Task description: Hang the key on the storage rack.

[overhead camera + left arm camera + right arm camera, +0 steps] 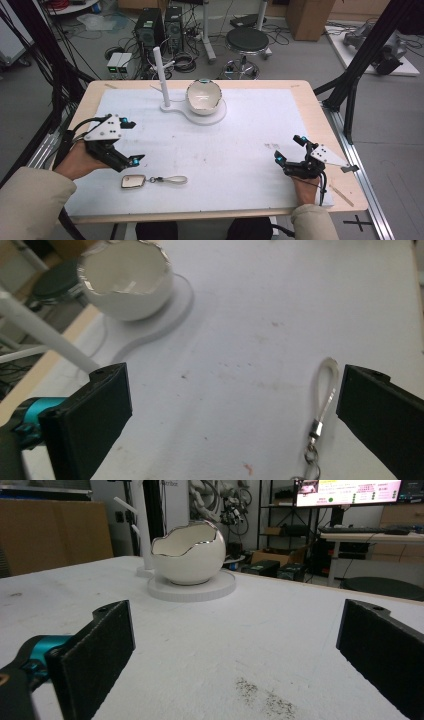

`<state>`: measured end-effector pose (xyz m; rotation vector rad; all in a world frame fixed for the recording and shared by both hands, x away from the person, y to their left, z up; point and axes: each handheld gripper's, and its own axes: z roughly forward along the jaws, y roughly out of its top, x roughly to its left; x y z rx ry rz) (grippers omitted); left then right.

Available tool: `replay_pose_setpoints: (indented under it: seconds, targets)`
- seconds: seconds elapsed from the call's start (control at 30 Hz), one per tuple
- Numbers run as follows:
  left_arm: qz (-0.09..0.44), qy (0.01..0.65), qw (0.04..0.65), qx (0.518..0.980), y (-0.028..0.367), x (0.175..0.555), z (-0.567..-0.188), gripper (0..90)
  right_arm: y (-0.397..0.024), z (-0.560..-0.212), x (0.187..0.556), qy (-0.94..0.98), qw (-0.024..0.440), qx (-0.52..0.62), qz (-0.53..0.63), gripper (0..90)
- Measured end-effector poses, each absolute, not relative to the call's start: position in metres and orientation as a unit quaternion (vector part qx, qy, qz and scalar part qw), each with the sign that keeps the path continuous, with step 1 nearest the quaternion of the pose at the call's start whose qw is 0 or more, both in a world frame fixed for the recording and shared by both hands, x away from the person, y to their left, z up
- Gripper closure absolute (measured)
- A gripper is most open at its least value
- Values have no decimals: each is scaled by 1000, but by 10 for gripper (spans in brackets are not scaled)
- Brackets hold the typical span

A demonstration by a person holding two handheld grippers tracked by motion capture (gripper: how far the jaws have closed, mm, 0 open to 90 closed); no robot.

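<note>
While both hands rest at the near edge of the worktop, the scene stands thus:

Left tool: jaws spread wide, holding nothing, hovering low over the white sheet.
Keyring: flat on the worktop just below and to the right of the left tool; in the left gripper view its white loop lies just inside the right jaw, apart from it, with the metal clasp trailing toward the camera.
Right tool: jaws spread wide, holding nothing, well apart from the keyring.
Egg-shaped bowl: on a white round base, well ahead of both tools.
White post: upright, just beside the bowl.
</note>
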<state>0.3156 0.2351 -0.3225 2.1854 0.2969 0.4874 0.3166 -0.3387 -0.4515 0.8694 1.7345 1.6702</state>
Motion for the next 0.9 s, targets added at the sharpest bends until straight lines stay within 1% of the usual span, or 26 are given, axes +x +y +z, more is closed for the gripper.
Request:
replay_pose_setpoints:
  seconds: [0.07,0.1,0.2,0.33,0.53,0.9]
  targets:
    - [173,96,399,895,224,318,-326,17,-339,-452,317,649,286,325,625,12]
    - [173,96,399,895,224,318,-326,17,-339,-452,317,649,286,325,625,12]
    - [141,90,380,910,214,320,-332,17,-339,-452,317,649,287,325,625,12]
    - [118,76,338,931,200,322,-344,17,-338,-452,316,649,284,327,626,12]
    - [102,55,294,949,184,323,-358,17,-339,-452,316,649,285,327,625,12]
    - [82,34,228,970,165,323,-378,17,-339,-452,316,649,285,327,625,12]
